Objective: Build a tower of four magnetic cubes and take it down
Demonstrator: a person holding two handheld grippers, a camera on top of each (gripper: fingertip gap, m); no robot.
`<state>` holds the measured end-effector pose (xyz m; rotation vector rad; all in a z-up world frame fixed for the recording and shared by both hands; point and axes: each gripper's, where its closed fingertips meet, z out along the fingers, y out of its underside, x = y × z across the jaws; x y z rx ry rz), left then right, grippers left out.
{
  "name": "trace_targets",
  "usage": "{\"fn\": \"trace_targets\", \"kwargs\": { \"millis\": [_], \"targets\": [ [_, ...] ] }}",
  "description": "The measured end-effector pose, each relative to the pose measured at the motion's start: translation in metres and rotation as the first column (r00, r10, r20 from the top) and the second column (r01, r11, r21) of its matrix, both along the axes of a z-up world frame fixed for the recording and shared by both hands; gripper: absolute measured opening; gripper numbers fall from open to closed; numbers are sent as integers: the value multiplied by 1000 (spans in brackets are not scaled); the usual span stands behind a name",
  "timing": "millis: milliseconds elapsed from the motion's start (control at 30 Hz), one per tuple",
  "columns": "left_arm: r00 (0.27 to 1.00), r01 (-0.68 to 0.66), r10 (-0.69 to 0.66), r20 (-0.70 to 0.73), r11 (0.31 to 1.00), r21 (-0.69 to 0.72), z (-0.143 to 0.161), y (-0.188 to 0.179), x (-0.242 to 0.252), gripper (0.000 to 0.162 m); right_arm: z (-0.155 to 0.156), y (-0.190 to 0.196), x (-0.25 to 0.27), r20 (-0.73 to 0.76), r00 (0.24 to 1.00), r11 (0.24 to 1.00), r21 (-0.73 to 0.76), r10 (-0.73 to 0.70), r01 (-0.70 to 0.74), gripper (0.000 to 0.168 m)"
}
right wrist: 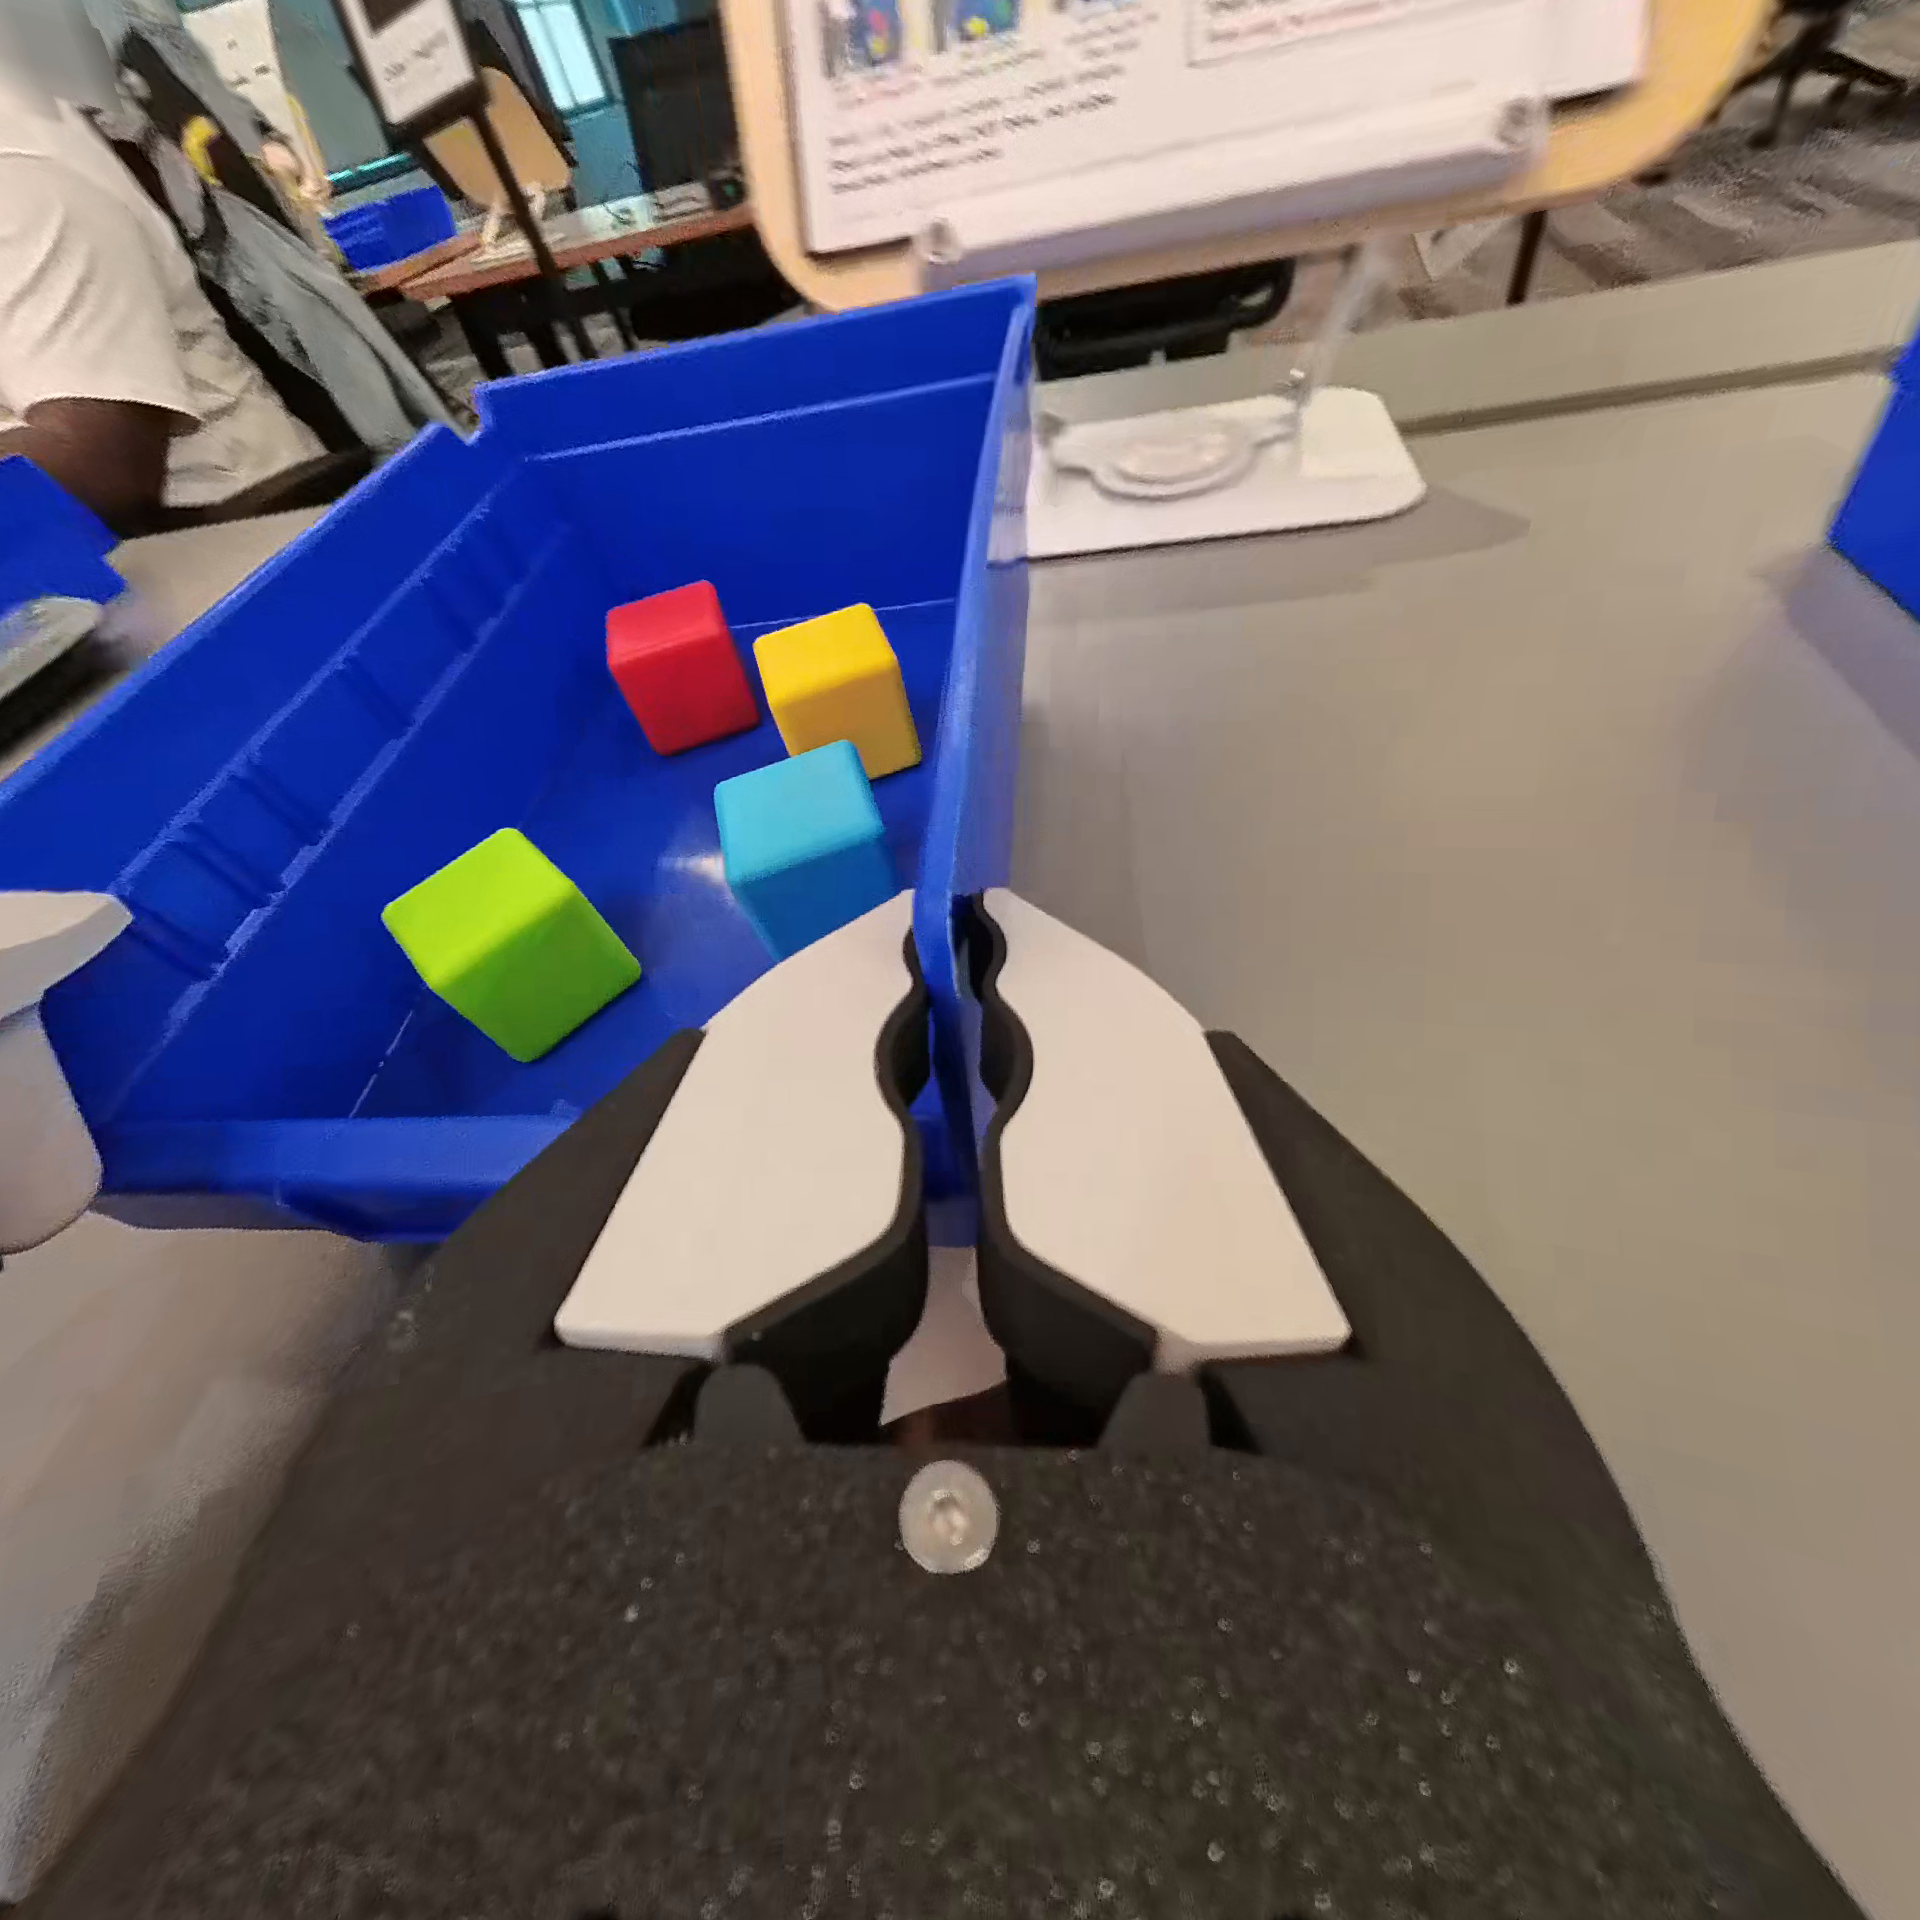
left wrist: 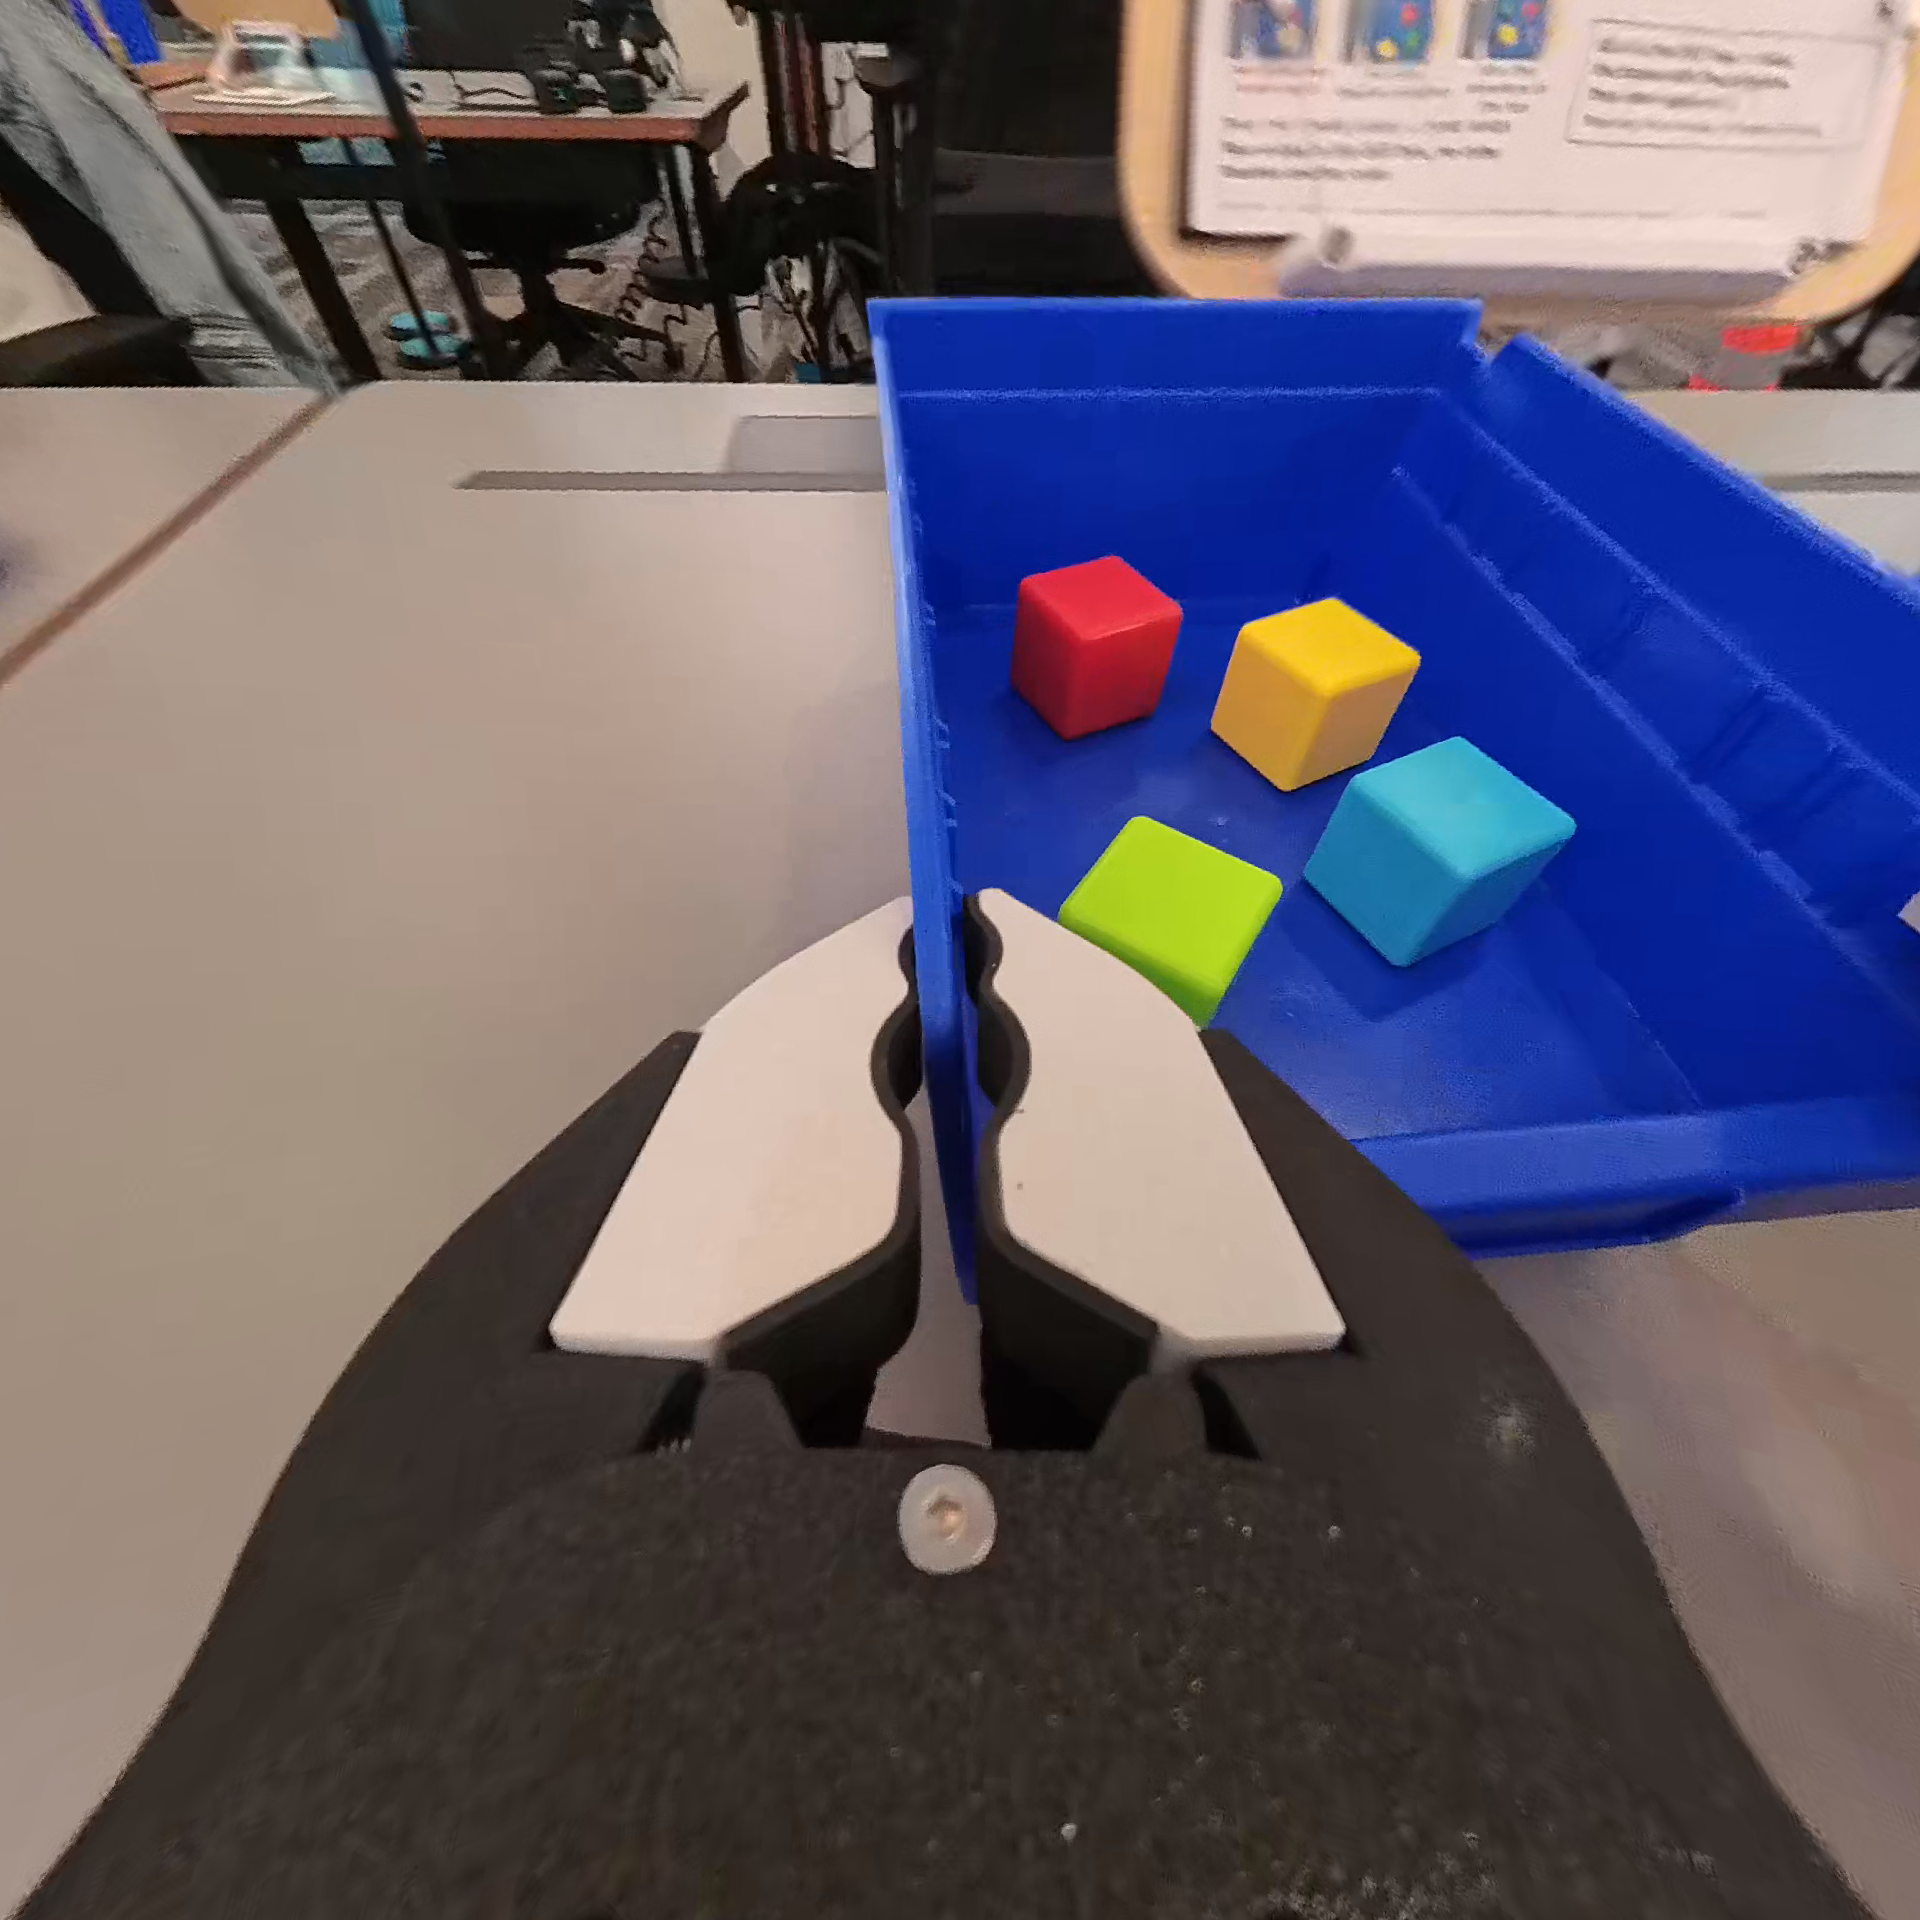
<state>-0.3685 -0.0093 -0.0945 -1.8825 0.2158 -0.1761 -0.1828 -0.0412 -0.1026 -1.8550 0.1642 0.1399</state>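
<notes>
A blue bin [left wrist: 1143,457] sits on the grey table and holds a red cube [left wrist: 1093,644], a yellow cube [left wrist: 1311,691], a light blue cube [left wrist: 1439,847] and a green cube [left wrist: 1169,904], all lying apart. My left gripper [left wrist: 940,914] is shut on the bin's left side wall [left wrist: 920,727]. My right gripper [right wrist: 945,914] is shut on the bin's right side wall [right wrist: 977,675]. The right wrist view shows the red cube [right wrist: 677,665], yellow cube [right wrist: 836,686], light blue cube [right wrist: 800,831] and green cube [right wrist: 509,940]. The left gripper's fingertip [right wrist: 52,925] shows at its left edge.
A sign on a clear stand [right wrist: 1226,468] stands on the table behind the bin. Part of another blue bin [right wrist: 1881,499] is at the right edge. A person [right wrist: 94,312] and desks are in the background. Grey table [left wrist: 416,779] lies left of the bin.
</notes>
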Motion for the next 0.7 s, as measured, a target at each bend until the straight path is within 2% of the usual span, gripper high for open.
{"fn": "trace_targets", "kwargs": {
  "millis": [200,333,500,700],
  "targets": [
    [999,-39,40,-17,999,29,10,26,-100,3,4,30,-101,26,996,996,-20,89,-88,5],
    [999,-23,24,-35,999,31,6,47,-142,3,-6,45,-144,58,994,994,-53,95,-92,5],
    [999,-21,21,-30,1000,-1,-6,61,-162,3,-18,59,-163,81,991,992,-79,103,-96,5],
    [999,-25,24,-44,999,-21,-16,70,-153,3,-19,71,-151,67,995,995,-71,80,-75,5]
  ]
}}
